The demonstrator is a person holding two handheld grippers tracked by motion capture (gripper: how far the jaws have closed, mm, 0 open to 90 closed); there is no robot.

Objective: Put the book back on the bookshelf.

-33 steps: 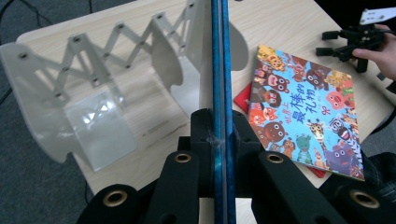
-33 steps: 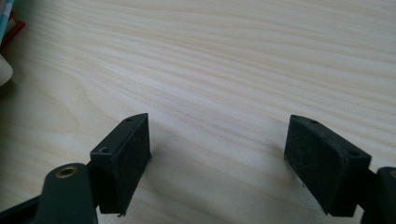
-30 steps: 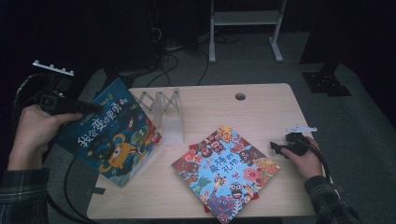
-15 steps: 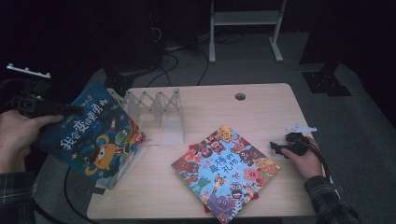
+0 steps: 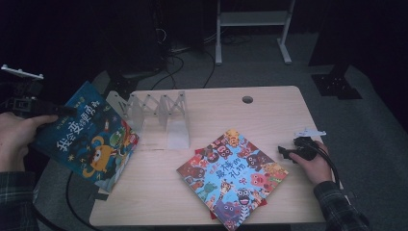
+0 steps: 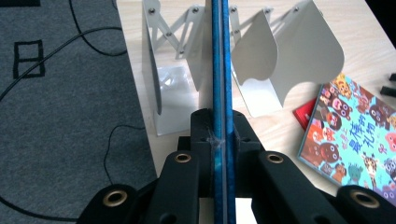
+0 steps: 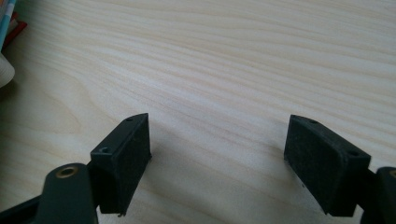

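Left claw (image 6: 219, 140) clamped on blue book (image 5: 86, 137) edge; right claw (image 7: 217, 163) apart, empty, on table (image 7: 224, 56).

At the left edge of the table (image 5: 269, 110), beyond its near-left corner, left gripper (image 5: 45, 109) clamped on the far-left edge of a book (image 5: 86, 137), tilted, hanging partly over the table edge and partly over the floor (image 5: 375, 110). Just right of that book, toward the far-left of the tabletop, an accordion book rack (image 5: 159, 113) standing upright. Right of the rack and nearer, a second book (image 5: 233, 178) lying flat in the middle, atop another thin book (image 5: 198, 152) peeking out at its left corner. Right of it, near the table's right edge, right gripper (image 5: 288, 153) resting low over bare tabletop, well apart from the left one. Behind the table, a stand (image 5: 252, 21) on the floor.
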